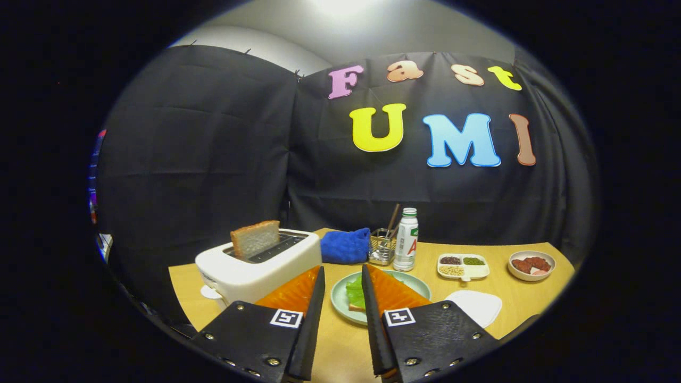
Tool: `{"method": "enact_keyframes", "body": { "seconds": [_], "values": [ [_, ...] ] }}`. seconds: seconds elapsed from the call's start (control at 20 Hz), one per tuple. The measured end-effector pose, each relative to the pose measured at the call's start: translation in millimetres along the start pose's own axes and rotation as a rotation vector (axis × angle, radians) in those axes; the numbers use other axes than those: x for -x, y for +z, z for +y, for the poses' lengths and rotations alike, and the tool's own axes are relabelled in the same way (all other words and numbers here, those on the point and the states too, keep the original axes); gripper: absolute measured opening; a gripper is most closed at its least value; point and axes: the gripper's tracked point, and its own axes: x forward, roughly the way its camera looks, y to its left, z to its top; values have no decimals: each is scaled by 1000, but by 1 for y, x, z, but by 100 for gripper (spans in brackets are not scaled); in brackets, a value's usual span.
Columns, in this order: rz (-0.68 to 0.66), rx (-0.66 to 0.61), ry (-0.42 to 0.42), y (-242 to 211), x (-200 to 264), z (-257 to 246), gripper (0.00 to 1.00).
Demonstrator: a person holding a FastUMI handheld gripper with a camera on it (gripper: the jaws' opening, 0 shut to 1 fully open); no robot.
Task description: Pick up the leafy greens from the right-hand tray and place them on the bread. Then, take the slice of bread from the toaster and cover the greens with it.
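Tongs slightly parted, empty, above plate with leafy greens.

Wht toaster, blue mitt

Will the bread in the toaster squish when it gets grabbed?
Probably a little: the bread slice looks thin and soft, likely light. It stands upright in the toaster slot, so it should lift straight out. The hand-held gripper is open, holding nothing.
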Motion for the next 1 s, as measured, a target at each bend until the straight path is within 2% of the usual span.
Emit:
{"method": "enact_keyframes", "body": {
  "seconds": [0.2, 0.45, 0.7, 1.0],
  "values": [
    [-29, 30, 24, 13, 3, 40, 42],
    [-11, 7, 63, 12, -10, 85, 42],
    [0, 26, 59, 5, -29, 117, 42],
    [23, 10, 9, 1, -57, 137, 42]
  ]
}}
